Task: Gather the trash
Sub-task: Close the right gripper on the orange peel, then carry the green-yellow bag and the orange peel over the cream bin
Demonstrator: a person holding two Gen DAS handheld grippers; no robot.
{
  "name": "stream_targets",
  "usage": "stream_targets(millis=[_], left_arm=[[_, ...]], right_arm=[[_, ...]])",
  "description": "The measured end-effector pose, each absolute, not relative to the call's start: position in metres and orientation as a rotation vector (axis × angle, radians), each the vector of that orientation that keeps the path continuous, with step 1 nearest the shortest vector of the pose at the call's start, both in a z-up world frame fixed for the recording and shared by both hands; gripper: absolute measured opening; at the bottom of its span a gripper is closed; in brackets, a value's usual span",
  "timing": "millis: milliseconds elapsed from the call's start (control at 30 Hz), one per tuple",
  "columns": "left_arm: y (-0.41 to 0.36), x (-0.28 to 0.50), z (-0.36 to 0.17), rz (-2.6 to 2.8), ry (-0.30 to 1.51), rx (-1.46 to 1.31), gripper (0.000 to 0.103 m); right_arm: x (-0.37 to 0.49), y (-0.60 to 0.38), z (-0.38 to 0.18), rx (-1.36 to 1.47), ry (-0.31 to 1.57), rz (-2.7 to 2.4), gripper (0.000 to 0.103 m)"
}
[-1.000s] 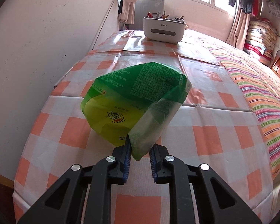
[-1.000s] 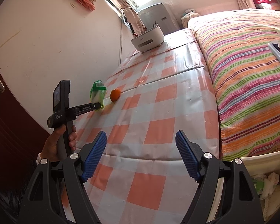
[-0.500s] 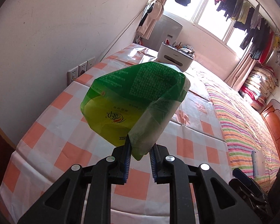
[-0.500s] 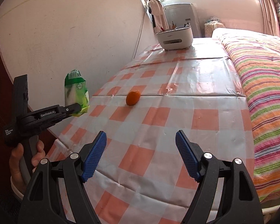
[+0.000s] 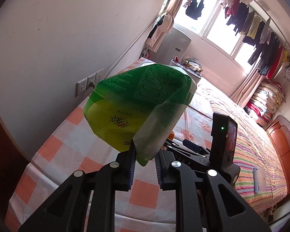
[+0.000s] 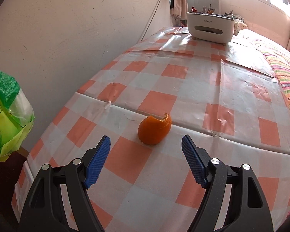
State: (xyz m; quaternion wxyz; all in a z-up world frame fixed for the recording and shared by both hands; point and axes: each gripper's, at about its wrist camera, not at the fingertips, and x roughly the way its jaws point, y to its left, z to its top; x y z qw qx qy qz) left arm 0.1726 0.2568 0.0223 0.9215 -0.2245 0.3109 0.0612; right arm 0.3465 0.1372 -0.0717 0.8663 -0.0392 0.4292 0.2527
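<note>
My left gripper (image 5: 144, 161) is shut on a crumpled green and yellow plastic wrapper (image 5: 137, 104) and holds it in the air above the near left part of the checked table (image 5: 67, 143). The wrapper also shows at the left edge of the right wrist view (image 6: 5, 112). A piece of orange peel (image 6: 154, 129) lies on the orange and white checked tablecloth (image 6: 193, 96). My right gripper (image 6: 146, 147) is open and empty, just short of the peel, with one finger on each side of it. The right gripper's body (image 5: 208, 154) shows in the left wrist view.
A white organiser box (image 6: 210, 27) with pens stands at the table's far end. The wall (image 6: 67, 38) runs along the table's left side, with sockets (image 5: 87, 83) on it. A bed with a striped cover (image 5: 251, 135) lies to the right.
My left gripper has lifted and drawn back with the wrapper. My right gripper has moved forward and down to the orange peel, which now sits between its open fingers.
</note>
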Motion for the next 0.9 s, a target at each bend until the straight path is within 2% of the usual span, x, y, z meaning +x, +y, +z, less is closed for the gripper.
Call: stream_targets(millis=[133, 233, 333, 367, 433, 633, 900], left_arm=[[0.271, 0.168, 0.024, 0.137, 0.631, -0.501, 0.018], [0.278, 0.165, 0.024, 0.142, 0.629, -0.52, 0.018], [0.278, 0.163, 0.026, 0.147, 0.628, -0.515, 0.018], [0.278, 0.162, 0.026, 0.146, 0.627, -0.512, 0.018], [0.277, 0.16, 0.027, 0.144, 0.626, -0.509, 0.018], [0.264, 0.162, 0.026, 0.113, 0.643, -0.481, 0.019], [0.232, 0.164, 0.021, 0.023, 0.671, -0.453, 0.019]], right_arm=[[0.367, 0.149, -0.084, -0.108, 0.926, 0.488, 0.074], [0.379, 0.156, -0.094, -0.125, 0.959, 0.465, 0.06], [0.384, 0.159, -0.096, -0.138, 0.956, 0.454, 0.056], [0.384, 0.16, -0.096, -0.143, 0.955, 0.461, 0.047], [0.381, 0.159, -0.093, -0.145, 0.955, 0.474, 0.034], [0.341, 0.128, -0.082, -0.114, 0.932, 0.52, 0.032], [0.237, 0.044, -0.055, 0.025, 0.863, 0.581, 0.032]])
